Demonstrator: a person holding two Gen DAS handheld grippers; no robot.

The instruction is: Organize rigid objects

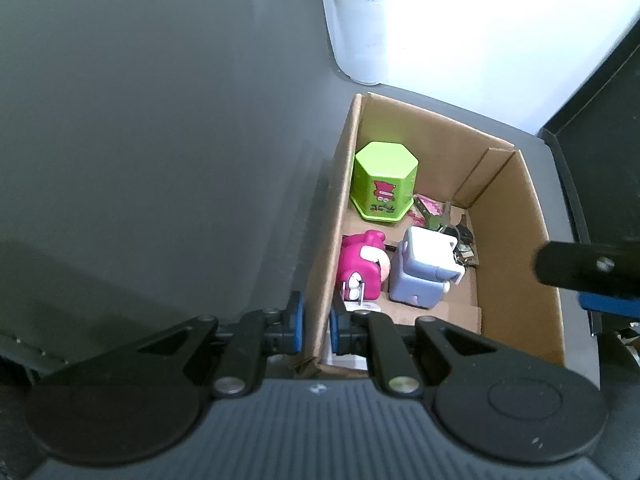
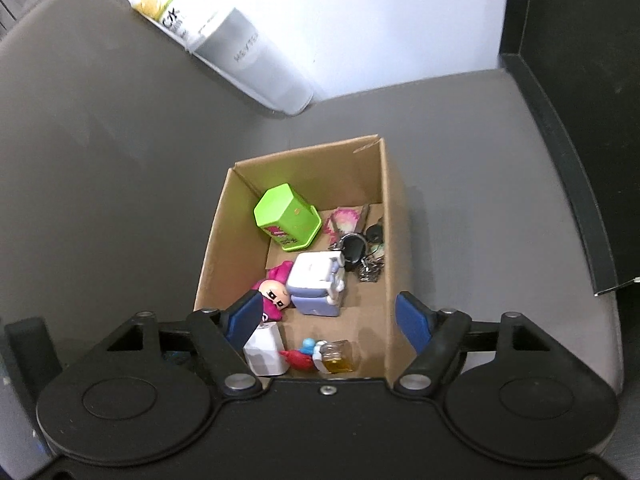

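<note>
An open cardboard box (image 1: 516,216) (image 2: 394,208) stands on a grey table. In it are a green hexagonal tin (image 1: 383,182) (image 2: 286,216), a pink figure (image 1: 362,266) (image 2: 276,288), a pale blue toy (image 1: 424,270) (image 2: 318,282), a bunch of keys (image 1: 462,240) (image 2: 362,254), a white block (image 2: 266,346) and a small amber bottle (image 2: 338,356). My left gripper (image 1: 316,326) is shut on the box's left wall near its front corner. My right gripper (image 2: 328,320) is open and empty above the box's near end.
A white tumbler (image 1: 356,20) (image 2: 256,60) stands behind the box against a white wall. A snack packet (image 2: 168,0) lies behind it. A black panel (image 2: 580,120) borders the table on the right. The right gripper's finger (image 1: 588,270) shows at the left view's right edge.
</note>
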